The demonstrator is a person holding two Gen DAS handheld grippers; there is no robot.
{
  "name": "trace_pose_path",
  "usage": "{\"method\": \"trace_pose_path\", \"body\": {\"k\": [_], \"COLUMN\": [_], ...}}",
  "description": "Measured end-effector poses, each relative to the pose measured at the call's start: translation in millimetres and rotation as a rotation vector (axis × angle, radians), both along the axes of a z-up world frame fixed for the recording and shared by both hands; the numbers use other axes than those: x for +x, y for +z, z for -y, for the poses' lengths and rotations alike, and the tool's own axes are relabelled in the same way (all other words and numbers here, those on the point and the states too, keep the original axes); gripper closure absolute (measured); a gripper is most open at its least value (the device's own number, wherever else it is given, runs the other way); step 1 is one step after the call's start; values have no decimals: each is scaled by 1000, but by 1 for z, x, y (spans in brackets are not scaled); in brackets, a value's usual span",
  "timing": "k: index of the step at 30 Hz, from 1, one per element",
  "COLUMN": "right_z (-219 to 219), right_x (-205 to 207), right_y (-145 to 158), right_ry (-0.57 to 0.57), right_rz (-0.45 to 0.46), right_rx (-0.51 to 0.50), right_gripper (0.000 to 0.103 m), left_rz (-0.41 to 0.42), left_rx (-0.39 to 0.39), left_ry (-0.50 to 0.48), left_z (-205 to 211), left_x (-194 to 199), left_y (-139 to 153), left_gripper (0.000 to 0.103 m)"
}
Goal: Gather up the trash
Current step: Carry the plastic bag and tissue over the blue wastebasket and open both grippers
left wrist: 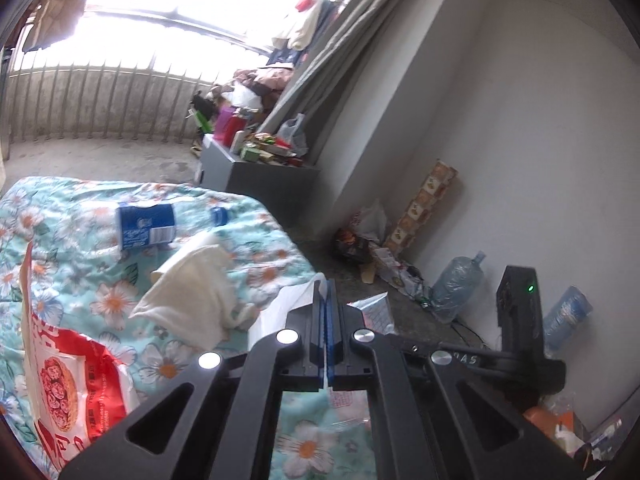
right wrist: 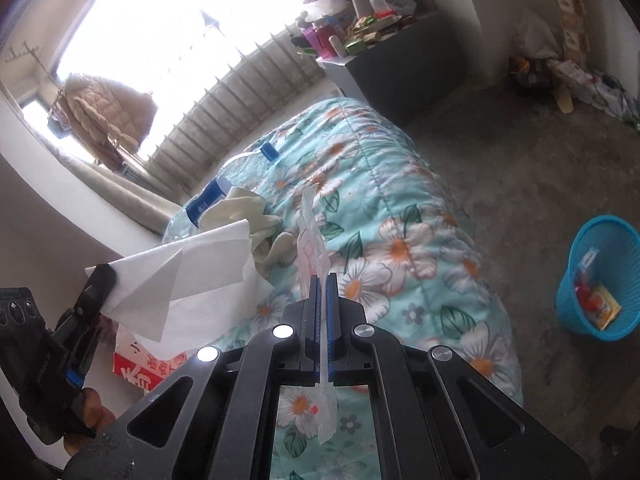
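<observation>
- Left wrist view: the left gripper (left wrist: 326, 292) has its jaws pressed together on a folded white tissue (left wrist: 276, 316), which sticks out to the left of the jaws and past their tips.
- Under the jaws lies a bed quilt (left wrist: 80, 288) printed with flowers on pale blue.
- Ahead and to the left of the jaws a crumpled cream cloth (left wrist: 192, 292) lies on the quilt.
- Beyond the cloth lies a clear plastic bottle (left wrist: 146, 226) with a blue label, on its side.
- Low on the left, near the jaws' base, sits a red and white snack bag (left wrist: 68, 376).
- To the right of the jaws the right gripper (left wrist: 518, 312) shows side-on, with a clear wrapper (left wrist: 374, 310) reaching toward the jaws.

- Right wrist view: the right gripper (right wrist: 323, 280) has its jaws clamped on the clear wrapper (right wrist: 312, 236), a thin strip printed in red that stands up past the tips and hangs below the base.
- To the left of the jaws the left gripper (right wrist: 100, 280) holds the white tissue (right wrist: 188, 272) above the quilt (right wrist: 400, 240).
- Behind the tissue are the cream cloth (right wrist: 256, 216) and the bottle (right wrist: 224, 188).
- Well to the right of the jaws, on the bare floor, stands a blue mesh basket (right wrist: 576, 300) with scraps inside.
</observation>
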State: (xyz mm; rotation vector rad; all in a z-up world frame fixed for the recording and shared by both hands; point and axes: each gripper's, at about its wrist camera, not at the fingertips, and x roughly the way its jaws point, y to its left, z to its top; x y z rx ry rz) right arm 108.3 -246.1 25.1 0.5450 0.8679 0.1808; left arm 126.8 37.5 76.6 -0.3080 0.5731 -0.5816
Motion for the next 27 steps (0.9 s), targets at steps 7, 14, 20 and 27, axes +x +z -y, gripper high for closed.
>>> {"method": "trace_pose_path", "body": {"k": [7, 14, 20, 27], "right_z": [71, 161, 225, 284], "right_x": [-58, -118, -158, -162], "right_y": [7, -8, -26, -78], "right_ry": [-155, -378, -578, -734], "right_rz": [66, 93, 81, -11], "right_rx": [49, 139, 143, 144], "right_gripper": [102, 102, 102, 102], "left_rz": [56, 1, -106, -256], "left_rx": [-42, -79, -56, 62], "left_ry": [-146, -365, -533, -622], "left_z": [46, 134, 237, 361], "left_x": [-23, -21, -4, 27], "left_y": [30, 39, 21, -43], "left_gripper": [103, 103, 103, 103]}}
